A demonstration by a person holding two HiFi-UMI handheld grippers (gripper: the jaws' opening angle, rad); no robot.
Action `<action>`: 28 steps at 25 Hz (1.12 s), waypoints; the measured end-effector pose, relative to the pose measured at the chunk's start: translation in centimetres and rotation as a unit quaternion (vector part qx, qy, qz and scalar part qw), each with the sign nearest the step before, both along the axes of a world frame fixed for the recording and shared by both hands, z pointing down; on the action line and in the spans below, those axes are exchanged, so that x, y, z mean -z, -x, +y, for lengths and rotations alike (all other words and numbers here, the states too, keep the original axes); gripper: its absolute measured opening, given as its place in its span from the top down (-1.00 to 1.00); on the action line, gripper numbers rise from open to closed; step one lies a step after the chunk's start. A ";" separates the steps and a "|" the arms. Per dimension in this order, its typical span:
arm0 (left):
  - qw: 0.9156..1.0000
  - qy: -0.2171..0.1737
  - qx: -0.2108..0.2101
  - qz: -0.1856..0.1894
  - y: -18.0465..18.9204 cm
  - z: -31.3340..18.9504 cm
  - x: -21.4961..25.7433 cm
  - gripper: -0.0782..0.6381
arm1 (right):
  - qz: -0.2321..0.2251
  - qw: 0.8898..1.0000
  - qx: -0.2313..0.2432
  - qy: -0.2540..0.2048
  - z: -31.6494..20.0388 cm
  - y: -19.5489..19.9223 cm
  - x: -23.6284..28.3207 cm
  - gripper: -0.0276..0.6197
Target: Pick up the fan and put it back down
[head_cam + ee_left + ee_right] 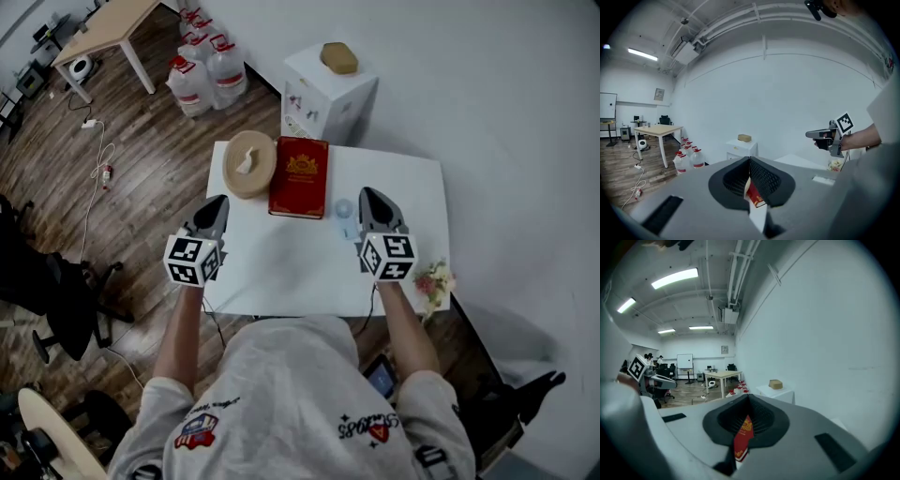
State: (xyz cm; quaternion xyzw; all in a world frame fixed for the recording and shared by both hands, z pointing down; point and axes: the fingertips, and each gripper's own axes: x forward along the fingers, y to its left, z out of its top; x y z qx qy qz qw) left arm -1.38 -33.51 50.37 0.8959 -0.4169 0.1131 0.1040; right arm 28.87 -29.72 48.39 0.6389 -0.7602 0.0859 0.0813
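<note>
On the white table (281, 272) a small pale blue fan (344, 215) lies just right of a red book (300, 176); nothing touches it. My right gripper (370, 194) hovers above the table beside the fan, jaws shut and empty. My left gripper (217, 202) is raised over the table's left part, jaws also shut and empty. In the left gripper view the closed jaws (750, 161) leave a sliver showing the red book (754, 196), and the right gripper (811, 134) floats at the right. The right gripper view shows its shut jaws (749, 406) and the book (743, 437) below.
A round tan disc (249, 161) lies left of the book. A small bunch of flowers (433, 279) sits at the table's right front corner. Behind the table stand a white cabinet (328, 94) and water jugs (206, 66). A dark chair (56, 291) is at left.
</note>
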 end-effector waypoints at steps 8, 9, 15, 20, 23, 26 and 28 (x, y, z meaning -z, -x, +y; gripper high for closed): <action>1.000 -0.012 -0.024 0.009 -2.1 -0.5 1.0 0.77 | 0.005 0.996 -0.004 -0.094 2.3 0.0 5.3 0.91; 1.000 -0.012 -0.026 0.009 -2.2 -0.4 1.0 0.77 | 0.005 0.996 -0.006 -0.092 2.4 -0.1 5.2 0.91; 0.999 -0.007 -0.032 0.012 -2.6 0.0 0.6 0.77 | 0.002 0.997 -0.013 -0.077 3.0 -0.3 3.8 0.91; 0.999 -0.002 -0.030 0.012 -2.3 -0.2 0.0 0.77 | 0.003 0.997 -0.013 -0.071 2.9 0.1 3.1 0.91; 0.999 0.002 -0.030 0.011 -2.3 -0.1 -0.4 0.77 | 0.004 0.997 -0.011 -0.070 2.9 0.1 2.9 0.91; 0.999 0.005 -0.031 0.011 -2.3 0.0 -0.6 0.77 | 0.003 0.998 -0.010 -0.067 2.9 0.2 2.7 0.91; 0.999 0.006 -0.030 0.009 -2.3 -0.1 -0.7 0.77 | -0.001 0.998 -0.009 -0.061 2.9 0.3 2.7 0.91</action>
